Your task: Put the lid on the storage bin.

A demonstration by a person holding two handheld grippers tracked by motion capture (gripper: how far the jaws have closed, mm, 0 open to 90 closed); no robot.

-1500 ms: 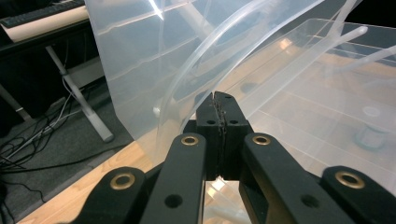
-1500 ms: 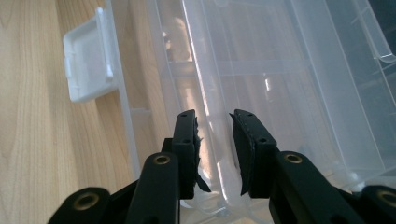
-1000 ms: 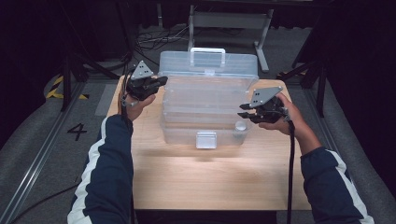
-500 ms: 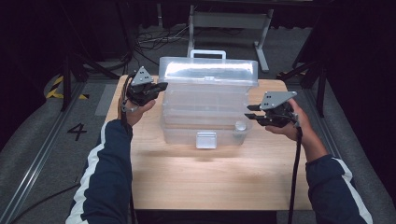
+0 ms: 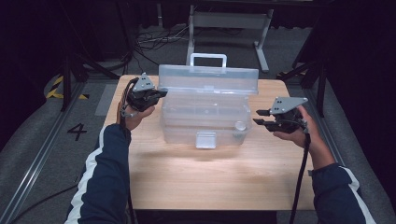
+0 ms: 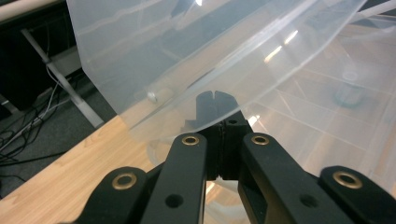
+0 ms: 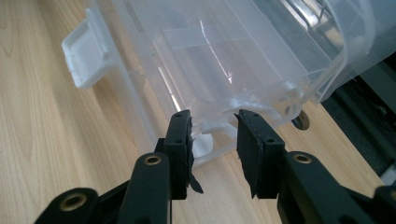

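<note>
Two tools work at a clear plastic box (image 5: 205,116) in the middle of the desk (image 5: 201,177). The left tool (image 5: 156,94) is clamped on the edge of the lid (image 5: 208,79), which stands raised. The right tool (image 5: 261,117), its jaws just opening and holding nothing, is just beside the box's right end.
</note>
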